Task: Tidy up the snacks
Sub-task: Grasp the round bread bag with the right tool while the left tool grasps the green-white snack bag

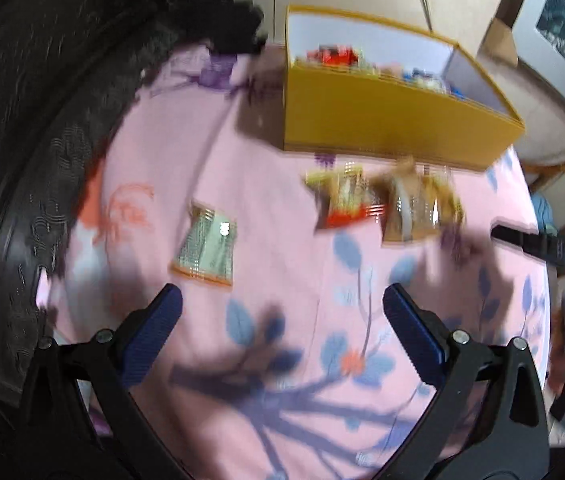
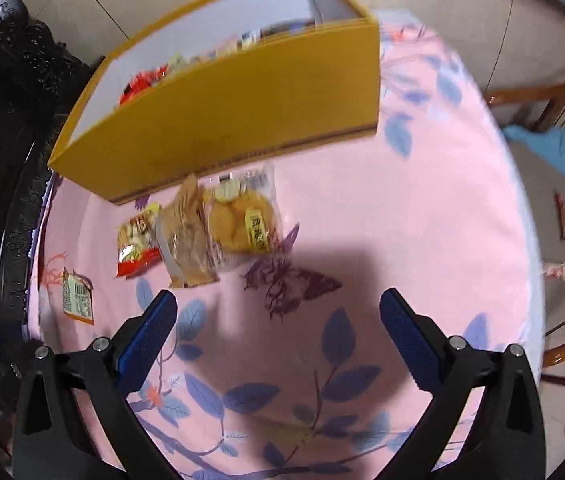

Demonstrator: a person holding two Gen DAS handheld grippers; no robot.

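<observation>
Right wrist view shows the right gripper (image 2: 278, 312) with jaws spread wide and holding nothing, above the pink floral tablecloth (image 2: 422, 208). Ahead of the jaws stands the yellow cardboard box (image 2: 242, 108), already holding several wrappers. Four snacks remain outside: a clear bag of round golden biscuits (image 2: 242, 220), a tan packet (image 2: 186, 240) and a red-and-yellow packet (image 2: 136, 246) ahead-left, and a small orange-edged sachet (image 2: 77, 298) far left. The left gripper (image 1: 282, 308) is likewise wide and empty. I judge the task partly done.
</observation>
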